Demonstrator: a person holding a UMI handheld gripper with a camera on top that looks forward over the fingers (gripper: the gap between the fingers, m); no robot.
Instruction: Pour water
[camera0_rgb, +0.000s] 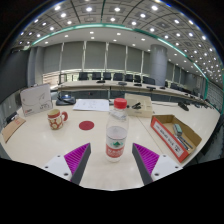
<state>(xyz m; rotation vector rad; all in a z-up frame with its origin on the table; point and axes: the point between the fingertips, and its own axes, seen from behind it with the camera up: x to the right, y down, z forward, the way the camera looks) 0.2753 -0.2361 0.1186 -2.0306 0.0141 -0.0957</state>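
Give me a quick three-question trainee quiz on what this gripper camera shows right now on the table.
1. True or false: the jaws are shut on the clear plastic water bottle with a red cap.
2. Multiple choice: the white ceramic mug with a red pattern stands (A) to the bottle's left, (B) inside the open cardboard box, (C) between the purple finger pads.
3. Fill in: the small round flat disc between mug and bottle is coloured ____.

Key: 1 false, the jaws are open and the bottle stands upright just ahead of them; 2 A; 3 red.
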